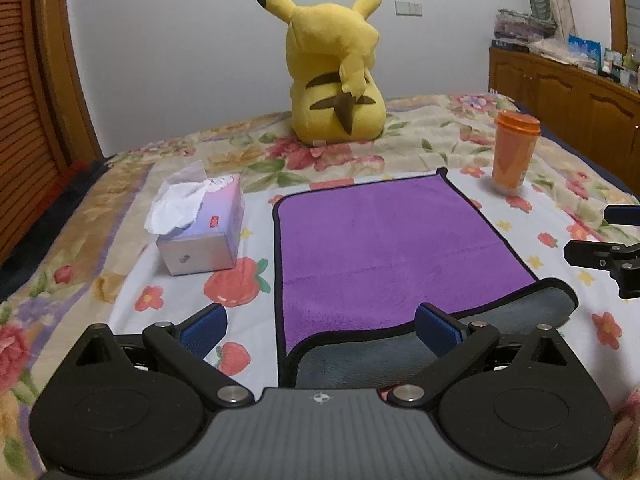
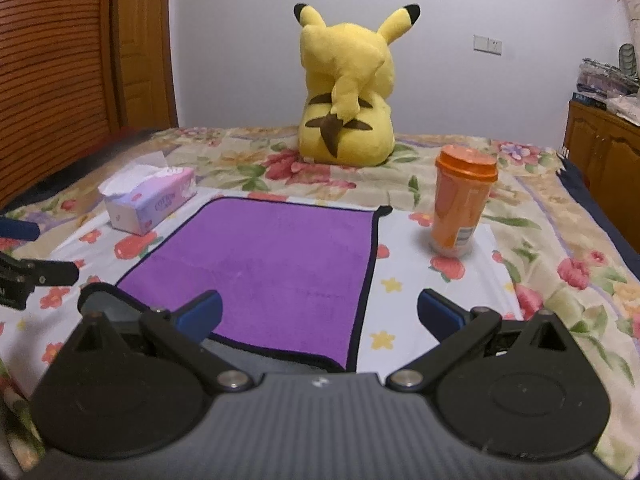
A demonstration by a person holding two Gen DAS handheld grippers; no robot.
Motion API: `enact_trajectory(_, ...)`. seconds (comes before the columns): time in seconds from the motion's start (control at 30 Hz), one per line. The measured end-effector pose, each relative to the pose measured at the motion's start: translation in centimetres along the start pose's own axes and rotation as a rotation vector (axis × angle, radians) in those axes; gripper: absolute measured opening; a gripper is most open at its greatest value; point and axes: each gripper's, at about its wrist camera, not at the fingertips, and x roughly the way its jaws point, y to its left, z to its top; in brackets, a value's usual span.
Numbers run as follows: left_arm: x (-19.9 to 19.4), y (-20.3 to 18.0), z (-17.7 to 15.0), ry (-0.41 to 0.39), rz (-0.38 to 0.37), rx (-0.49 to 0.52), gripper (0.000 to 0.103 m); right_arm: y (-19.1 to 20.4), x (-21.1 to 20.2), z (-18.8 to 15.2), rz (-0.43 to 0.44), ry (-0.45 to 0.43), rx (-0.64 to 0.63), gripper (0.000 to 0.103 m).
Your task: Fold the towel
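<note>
A purple towel with a black hem lies flat on the floral bedspread; its near edge is turned over, showing the grey underside. It also shows in the right wrist view. My left gripper is open and empty, just above the towel's near left corner. My right gripper is open and empty, over the towel's near right corner. Each gripper shows at the edge of the other's view: the right one, the left one.
A tissue box sits left of the towel. An orange lidded cup stands at its far right corner. A yellow plush toy sits behind on the bed. A wooden cabinet stands at right.
</note>
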Motion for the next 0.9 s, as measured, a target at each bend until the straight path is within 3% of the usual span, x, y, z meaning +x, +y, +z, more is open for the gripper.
enact_trajectory(0.6, 5.0, 2.1, -0.9, 0.144, -0.116, 0.014, 0.087, 0.2, 3.0, -1.1, 0.028, 0.133, -0.035, 0.103)
enact_trajectory(0.9, 6.2, 2.5, -1.7, 0.207, -0.144, -0.011, 0.070, -0.4, 4.4, -1.7, 0.035, 0.202, -0.010, 0.103)
